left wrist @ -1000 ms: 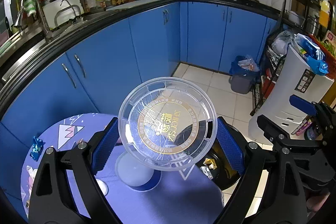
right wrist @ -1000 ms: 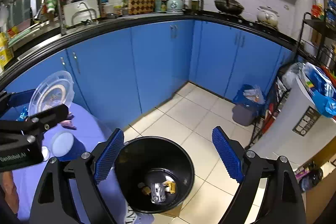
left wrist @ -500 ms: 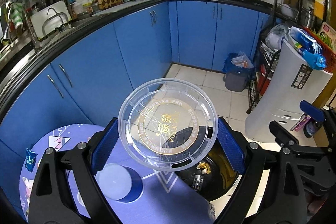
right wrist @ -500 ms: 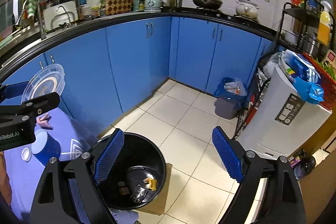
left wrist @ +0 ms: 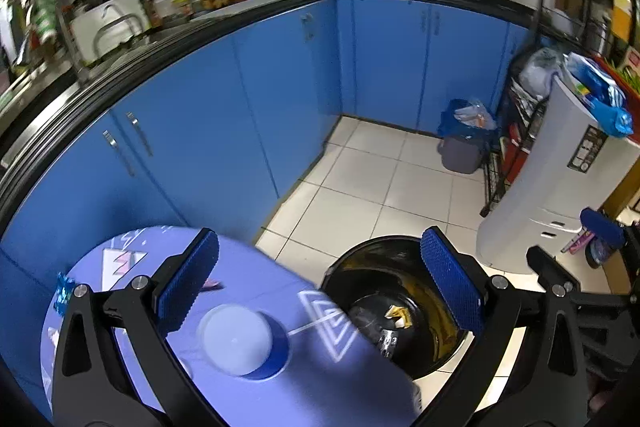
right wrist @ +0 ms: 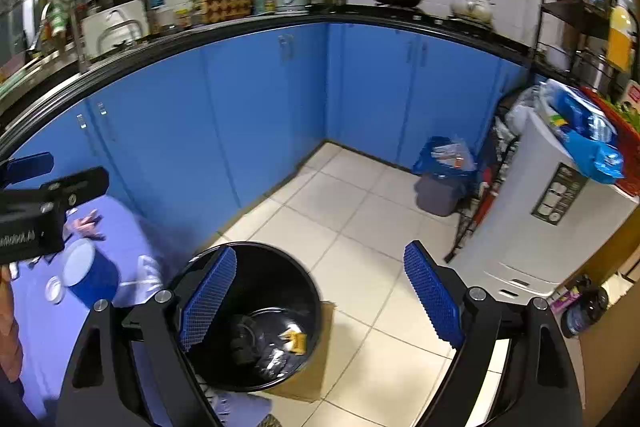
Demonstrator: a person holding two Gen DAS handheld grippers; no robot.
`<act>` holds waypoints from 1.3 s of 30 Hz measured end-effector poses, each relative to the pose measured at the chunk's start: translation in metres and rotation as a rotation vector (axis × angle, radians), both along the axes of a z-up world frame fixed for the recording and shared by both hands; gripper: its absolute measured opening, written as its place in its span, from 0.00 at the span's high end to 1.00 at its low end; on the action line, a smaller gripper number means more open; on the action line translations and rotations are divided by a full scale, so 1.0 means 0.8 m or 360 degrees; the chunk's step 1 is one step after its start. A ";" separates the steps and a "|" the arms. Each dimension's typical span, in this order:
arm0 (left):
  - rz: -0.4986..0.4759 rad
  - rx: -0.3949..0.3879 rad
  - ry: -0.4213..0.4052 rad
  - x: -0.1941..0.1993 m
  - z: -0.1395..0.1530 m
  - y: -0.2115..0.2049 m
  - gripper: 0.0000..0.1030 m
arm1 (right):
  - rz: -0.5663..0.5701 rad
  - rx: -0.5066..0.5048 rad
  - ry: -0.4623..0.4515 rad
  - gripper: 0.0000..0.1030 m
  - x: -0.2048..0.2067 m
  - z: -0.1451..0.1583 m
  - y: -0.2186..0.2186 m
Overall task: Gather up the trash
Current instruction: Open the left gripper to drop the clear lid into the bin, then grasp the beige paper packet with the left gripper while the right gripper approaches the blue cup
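Inside the black trash bin (right wrist: 256, 315), the clear lid is lying too dark and blurred to make out. Your left hand-held gripper (left wrist: 318, 287) has just been opening, nothing between its jaws, angling down over the desk (left wrist: 256, 291) edge. Your right hand-held gripper (right wrist: 320, 301) is gaping wide, empty.

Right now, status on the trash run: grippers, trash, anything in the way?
Left gripper jaws just opened, empty. Right gripper open, empty. Black bin holds trash; blue cup on table. Nothing blocking.
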State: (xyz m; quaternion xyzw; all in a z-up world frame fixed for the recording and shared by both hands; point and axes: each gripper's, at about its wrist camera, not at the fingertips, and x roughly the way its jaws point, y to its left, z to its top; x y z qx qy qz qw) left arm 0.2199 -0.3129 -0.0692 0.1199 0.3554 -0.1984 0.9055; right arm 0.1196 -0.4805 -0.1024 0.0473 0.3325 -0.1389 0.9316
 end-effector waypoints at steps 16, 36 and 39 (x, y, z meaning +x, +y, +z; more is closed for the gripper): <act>0.0463 0.0105 -0.0029 -0.022 -0.013 0.219 0.03 | 0.0374 0.0106 0.0078 0.19 0.037 -0.011 0.140; 0.0851 0.0064 0.0031 -0.065 -0.054 0.426 0.03 | 0.0618 0.0019 0.0148 0.19 0.062 -0.022 0.259; 0.0889 0.0057 0.0069 -0.064 -0.068 0.451 0.03 | 0.0619 0.0015 0.0174 0.19 0.069 -0.031 0.266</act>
